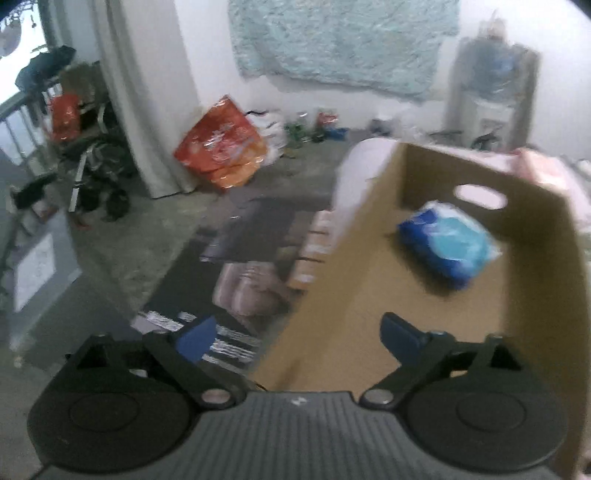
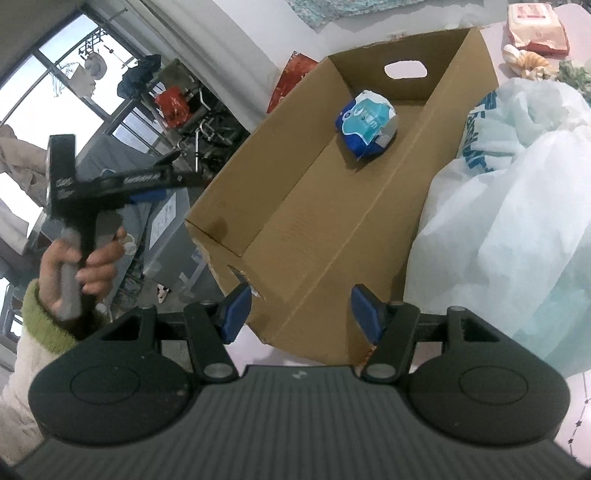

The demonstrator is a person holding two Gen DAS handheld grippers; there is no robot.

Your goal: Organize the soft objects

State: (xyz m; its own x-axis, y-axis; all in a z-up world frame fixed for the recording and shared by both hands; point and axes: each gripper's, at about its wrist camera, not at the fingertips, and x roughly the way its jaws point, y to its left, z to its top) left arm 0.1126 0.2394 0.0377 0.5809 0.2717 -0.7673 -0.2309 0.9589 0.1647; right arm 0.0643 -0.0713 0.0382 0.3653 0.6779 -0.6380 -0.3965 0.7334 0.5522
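An open cardboard box (image 2: 314, 236) stands on a pink surface; it also shows in the left wrist view (image 1: 369, 280). A blue and white soft pack (image 2: 367, 123) lies inside it near the far wall with the handle hole, also seen in the left wrist view (image 1: 448, 243). My left gripper (image 1: 299, 338) is open and empty over the box's near left edge; it shows at the left of the right wrist view (image 2: 110, 188), held by a hand. My right gripper (image 2: 301, 310) is open and empty at the box's near end.
A large white and pale blue plastic bag (image 2: 509, 206) lies right of the box. A pink packet (image 2: 535, 26) and small soft items (image 2: 528, 61) lie at the far right. An orange bag (image 1: 225, 147) and clutter sit on the floor by the wall.
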